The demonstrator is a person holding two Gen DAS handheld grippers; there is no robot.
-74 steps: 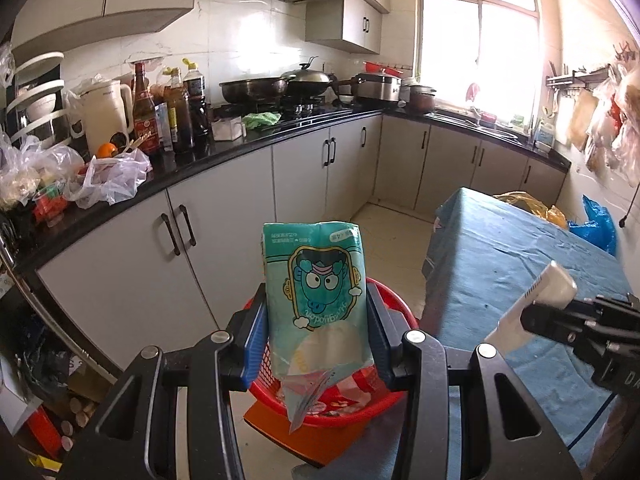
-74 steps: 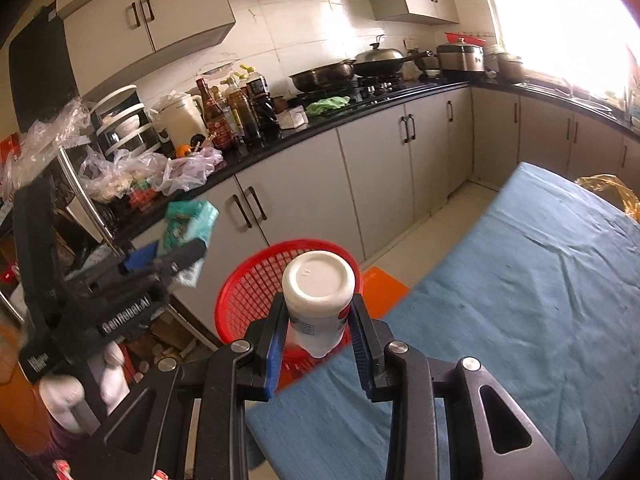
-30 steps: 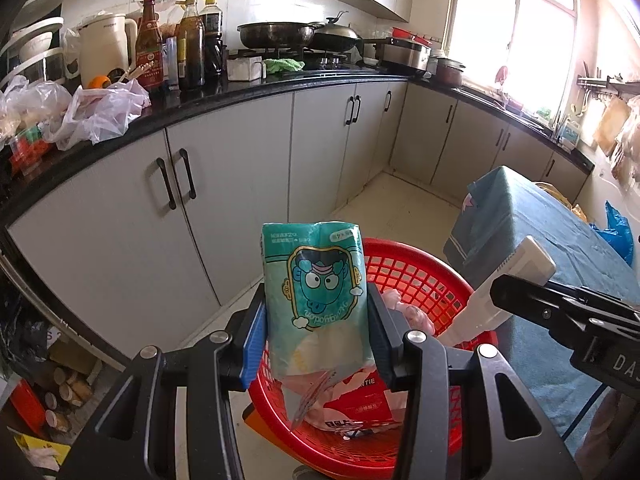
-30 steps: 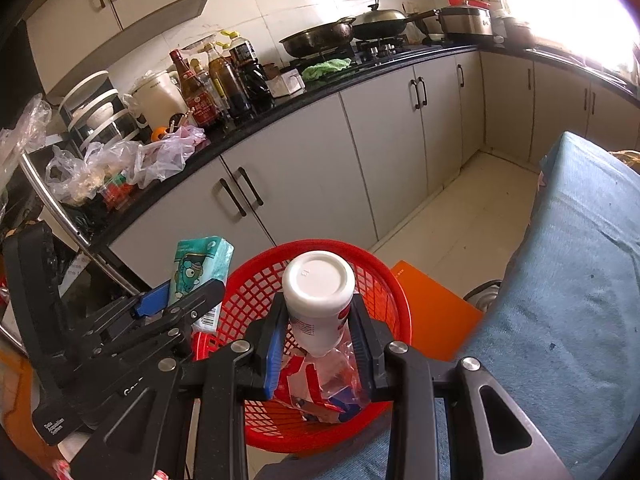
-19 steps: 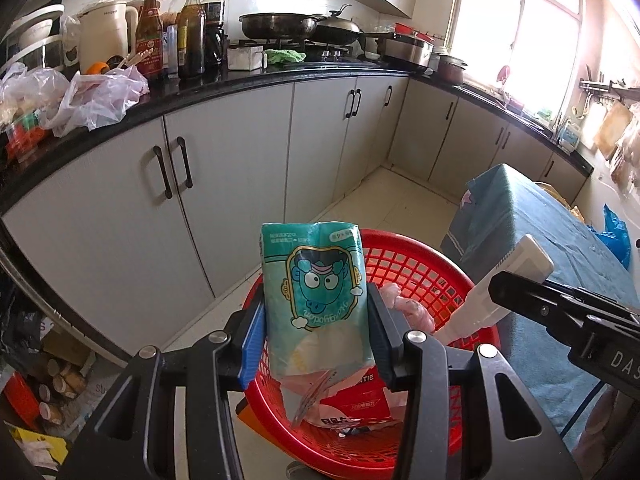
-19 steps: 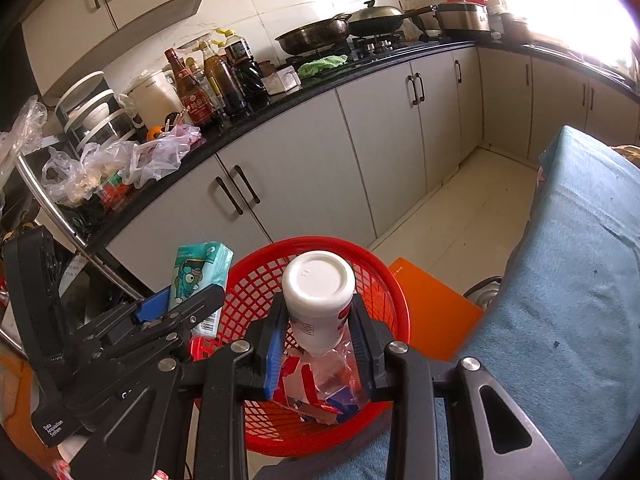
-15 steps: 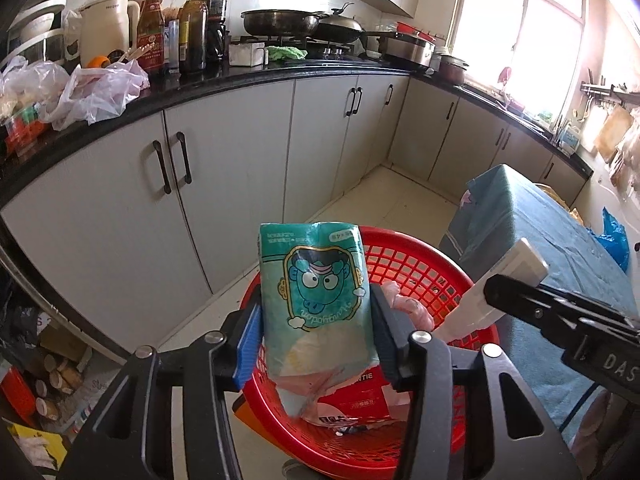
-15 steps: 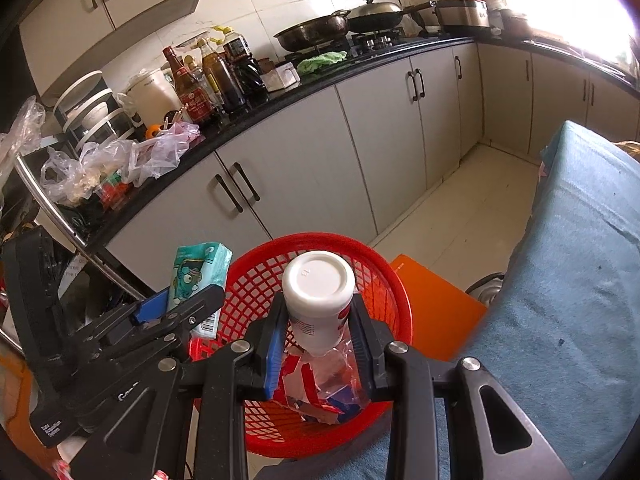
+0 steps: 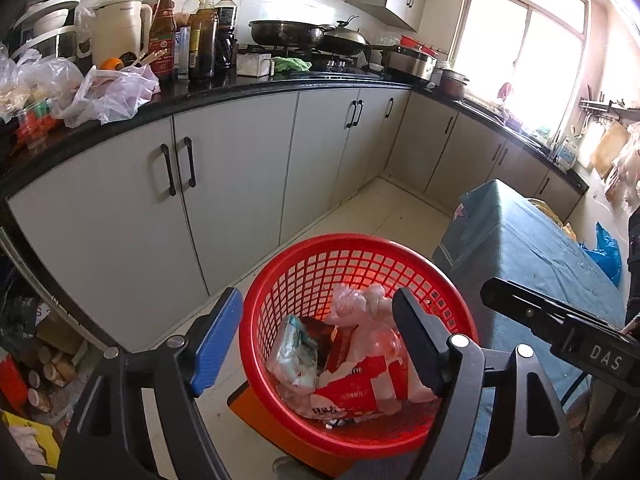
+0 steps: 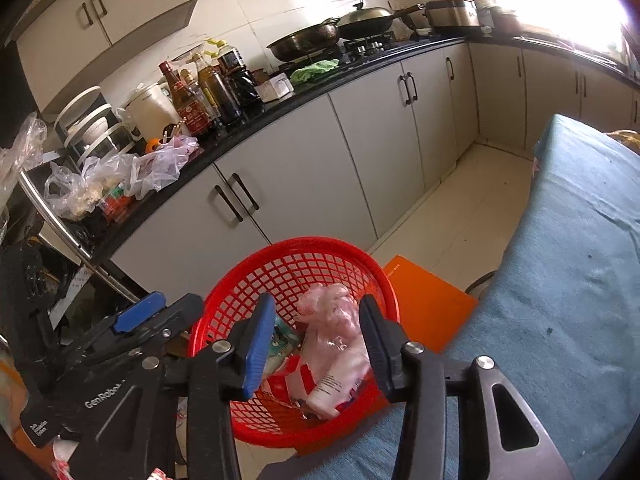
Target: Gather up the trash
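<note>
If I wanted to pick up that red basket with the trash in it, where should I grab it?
Probably its rim. The red basket is too wide to squeeze across, but the rim is a thin lip facing up. Come straight down from above on the near side, one finger inside the mesh wall, one outside, clear of the wrappers at the bottom.
</note>
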